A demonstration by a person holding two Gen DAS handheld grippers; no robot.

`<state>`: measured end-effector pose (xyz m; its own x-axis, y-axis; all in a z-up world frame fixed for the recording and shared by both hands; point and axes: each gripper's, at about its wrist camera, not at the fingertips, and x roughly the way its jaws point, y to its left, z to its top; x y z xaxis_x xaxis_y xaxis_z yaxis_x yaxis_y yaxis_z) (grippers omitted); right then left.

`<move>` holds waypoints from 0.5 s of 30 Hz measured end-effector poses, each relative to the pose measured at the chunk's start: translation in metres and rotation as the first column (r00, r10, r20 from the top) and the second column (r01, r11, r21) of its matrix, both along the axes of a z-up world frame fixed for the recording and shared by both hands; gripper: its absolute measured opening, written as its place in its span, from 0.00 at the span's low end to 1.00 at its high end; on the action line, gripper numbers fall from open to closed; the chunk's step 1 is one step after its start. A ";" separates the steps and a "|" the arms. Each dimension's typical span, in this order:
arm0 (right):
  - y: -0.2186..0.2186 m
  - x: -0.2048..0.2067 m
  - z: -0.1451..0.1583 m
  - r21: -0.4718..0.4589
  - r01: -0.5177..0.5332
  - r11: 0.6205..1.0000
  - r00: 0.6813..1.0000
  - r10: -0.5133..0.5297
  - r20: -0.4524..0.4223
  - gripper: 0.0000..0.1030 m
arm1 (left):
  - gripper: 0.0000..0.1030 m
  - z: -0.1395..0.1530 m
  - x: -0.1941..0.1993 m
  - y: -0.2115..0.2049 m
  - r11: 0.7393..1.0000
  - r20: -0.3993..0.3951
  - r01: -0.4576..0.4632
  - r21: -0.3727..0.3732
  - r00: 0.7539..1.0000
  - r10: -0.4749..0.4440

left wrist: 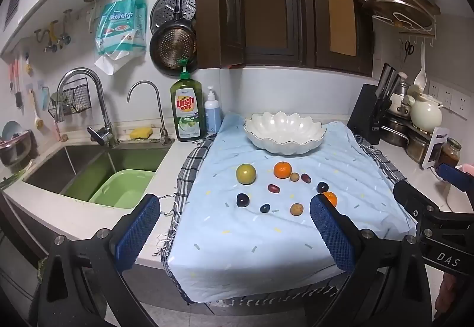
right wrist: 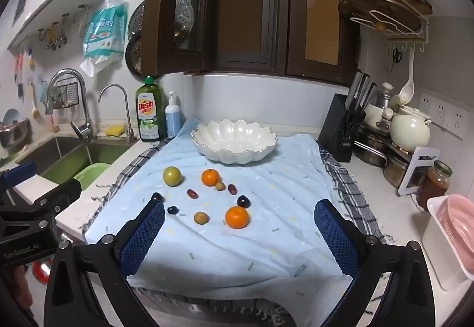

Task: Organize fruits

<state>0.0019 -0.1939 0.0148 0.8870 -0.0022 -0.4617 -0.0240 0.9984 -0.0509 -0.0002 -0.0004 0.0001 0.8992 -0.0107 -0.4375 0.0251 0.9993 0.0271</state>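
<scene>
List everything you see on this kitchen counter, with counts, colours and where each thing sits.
bowl: one, white, empty, back of cloth
cloth: one, light blue, over counter
oranges: two, orange, on cloth
green fruit: one, yellow-green, cloth's left
small fruits: seven, dark or tan, scattered on cloth
dish soap: one, green, beside sink
knife block: one, black, right of cloth
left gripper: open, holding nothing
right gripper: open, holding nothing

We see a pale blue cloth (right wrist: 237,238) flecked with small dashes over a checked cloth (right wrist: 343,184), a white bowl (right wrist: 234,143), two orange tangerines (right wrist: 237,217), a yellow-green fruit (right wrist: 172,176) and blue gripper pads (right wrist: 142,241).
</scene>
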 end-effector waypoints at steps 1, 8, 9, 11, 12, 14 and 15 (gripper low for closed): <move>0.000 -0.001 0.000 0.002 0.001 1.000 1.000 -0.001 -0.002 0.99 | 1.00 0.000 0.000 -0.001 1.000 0.001 0.002 0.002 1.000 -0.002; 0.001 -0.001 0.001 -0.007 -0.006 1.000 1.000 0.006 0.007 0.99 | 1.00 0.008 0.000 0.006 1.000 -0.009 0.014 -0.006 1.000 -0.014; 0.001 -0.001 0.001 -0.007 -0.007 1.000 1.000 0.007 0.006 0.99 | 1.00 0.009 0.000 0.006 1.000 -0.012 0.018 -0.004 1.000 -0.018; 0.001 -0.005 0.004 0.003 -0.006 1.000 1.000 0.006 0.011 0.99 | 1.00 0.011 0.001 0.007 1.000 -0.010 0.015 -0.003 1.000 -0.015; 0.000 -0.004 0.004 0.003 -0.007 1.000 1.000 0.007 0.011 0.99 | 1.00 0.009 -0.002 0.007 1.000 -0.003 0.017 0.005 1.000 -0.017; 0.000 -0.003 0.005 0.001 -0.009 1.000 1.000 0.009 0.011 0.99 | 1.00 0.010 -0.001 0.008 1.000 -0.003 0.017 0.007 1.000 -0.017; 0.001 -0.004 0.004 0.003 -0.006 1.000 1.000 0.006 0.011 0.99 | 1.00 0.008 -0.002 0.008 1.000 -0.001 0.019 0.004 1.000 -0.019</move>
<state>-0.0020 -0.1926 0.0184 0.8922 0.0045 -0.4517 -0.0295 0.9984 -0.0482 -0.0023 0.0081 0.0083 0.8984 -0.0261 -0.4384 0.0442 0.9985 0.0311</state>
